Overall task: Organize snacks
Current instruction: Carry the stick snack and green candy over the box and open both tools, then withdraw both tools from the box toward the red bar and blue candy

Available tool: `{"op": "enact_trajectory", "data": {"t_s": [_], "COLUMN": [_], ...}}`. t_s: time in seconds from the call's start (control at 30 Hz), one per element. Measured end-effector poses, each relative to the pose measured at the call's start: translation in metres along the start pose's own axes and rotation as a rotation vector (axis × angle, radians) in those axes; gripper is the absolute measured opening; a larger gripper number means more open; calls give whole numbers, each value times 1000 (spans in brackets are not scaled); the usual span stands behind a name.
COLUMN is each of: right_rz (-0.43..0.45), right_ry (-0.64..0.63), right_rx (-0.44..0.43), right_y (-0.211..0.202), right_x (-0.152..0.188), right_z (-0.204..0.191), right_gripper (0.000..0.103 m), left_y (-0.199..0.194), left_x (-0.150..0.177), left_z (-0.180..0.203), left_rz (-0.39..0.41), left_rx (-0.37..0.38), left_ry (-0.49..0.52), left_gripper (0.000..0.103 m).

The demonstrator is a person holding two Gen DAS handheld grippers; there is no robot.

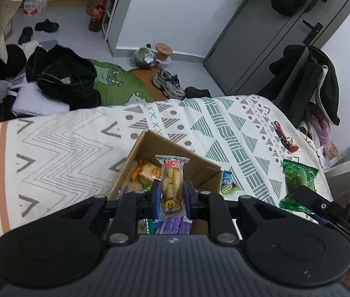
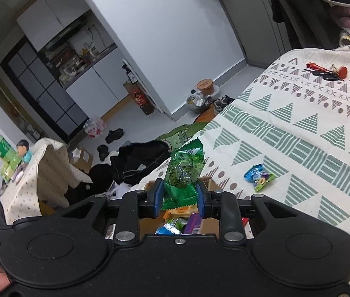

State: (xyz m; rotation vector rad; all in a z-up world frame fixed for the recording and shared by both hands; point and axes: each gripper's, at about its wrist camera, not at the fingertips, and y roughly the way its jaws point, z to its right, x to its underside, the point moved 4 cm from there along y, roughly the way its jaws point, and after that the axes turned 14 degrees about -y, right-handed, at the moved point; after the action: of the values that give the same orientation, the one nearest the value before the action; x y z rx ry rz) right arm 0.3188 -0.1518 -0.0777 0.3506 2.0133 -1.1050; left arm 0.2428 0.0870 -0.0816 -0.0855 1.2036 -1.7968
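My left gripper (image 1: pixel 170 199) is shut on a clear packet of yellow pastry (image 1: pixel 172 183) with a cartoon face, held upright over the open cardboard box (image 1: pixel 147 146). Several snacks lie inside the box, among them an orange packet (image 1: pixel 147 170) and a purple one (image 1: pixel 176 225). My right gripper (image 2: pixel 179 198) is shut on a green snack packet (image 2: pixel 183 173), just above the same box (image 2: pixel 150 222). That green packet (image 1: pixel 297 178) shows at the right in the left wrist view. A small blue and green packet (image 1: pixel 228 182) (image 2: pixel 259 175) lies loose on the patterned cloth.
The box sits on a table covered with a patterned cloth (image 1: pixel 63 136). Keys with red tags (image 2: pixel 326 71) lie at the far side. Clothes (image 1: pixel 63 79), shoes (image 1: pixel 170 85) and a green mat (image 1: pixel 118 81) cover the floor beyond. A dark chair with a coat (image 1: pixel 306 79) stands at the right.
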Motion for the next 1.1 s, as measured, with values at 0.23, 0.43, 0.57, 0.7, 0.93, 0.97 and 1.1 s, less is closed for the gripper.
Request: {"op": "enact_trajectory", "data": {"t_s": [0.23,0.43,0.57,0.7,0.93,0.97,1.1], "right_rz": [-37,-75,-88,-94,-143,-149,-151], "right_ry": [-37,-53,-56,-57,-75,-72,-78], "right_rx": [12,14,4,-26,-16,-10,22], "right_y": [13,29,40,51,60,60,49], "right_x": [0,-2,-6,-11,-11,-10,-8], "right_z": [-21,-35,-44,-54,-58,-56,-48], "right_gripper": [27,27,28,30,42,42,53], "left_y": [11,6,0,-2,-6,-6,-5], "left_x": [-6,-20,-28,-34,-37,-37,-35], "left_z": [-12,-27,-33,-35,-37,-37,-33], "left_rz": [-35,-33,-22,-16,-11,-14,-11], "left_rx": [-21,-14,-6,-10,-17,-18,-22], "left_ry": [5,-34,-45,-60,-80,-86,-77], "left_gripper": [23,42,51,61,76,77,77]}}
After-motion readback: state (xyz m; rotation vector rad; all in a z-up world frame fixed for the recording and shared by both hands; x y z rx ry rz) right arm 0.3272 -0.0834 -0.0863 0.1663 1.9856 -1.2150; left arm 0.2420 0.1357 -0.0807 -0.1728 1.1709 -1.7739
